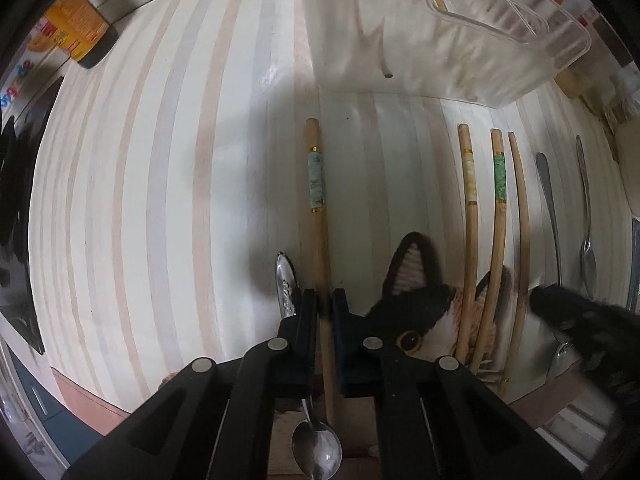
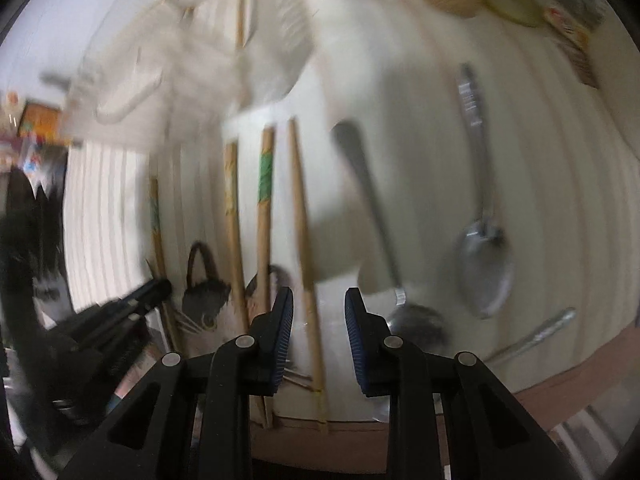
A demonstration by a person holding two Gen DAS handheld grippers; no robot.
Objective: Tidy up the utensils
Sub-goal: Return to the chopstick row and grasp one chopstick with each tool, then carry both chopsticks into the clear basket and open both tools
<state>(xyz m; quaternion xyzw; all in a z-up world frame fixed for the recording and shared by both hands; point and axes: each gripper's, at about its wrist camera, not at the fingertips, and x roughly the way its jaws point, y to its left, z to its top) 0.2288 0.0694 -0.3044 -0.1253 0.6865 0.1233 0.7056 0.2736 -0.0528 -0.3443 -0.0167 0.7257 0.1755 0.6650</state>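
Left wrist view: striped tabletop (image 1: 160, 200). Clear plastic tray (image 1: 500, 32) lies at its far edge; a wooden stick shows through one wall, other contents cannot be told. Pale-banded chopstick (image 1: 318, 216) lies flat on the tabletop, long axis running away from the camera toward the tray. Left gripper (image 1: 325, 300) is clamped on this chopstick near its near end. Teaspoon (image 1: 316, 456) lies beneath the gripper, bowl toward the camera. Right wrist view, blurred: right gripper (image 2: 319, 300) stands wide, nothing between its fingers, above a plain chopstick (image 2: 304, 240).
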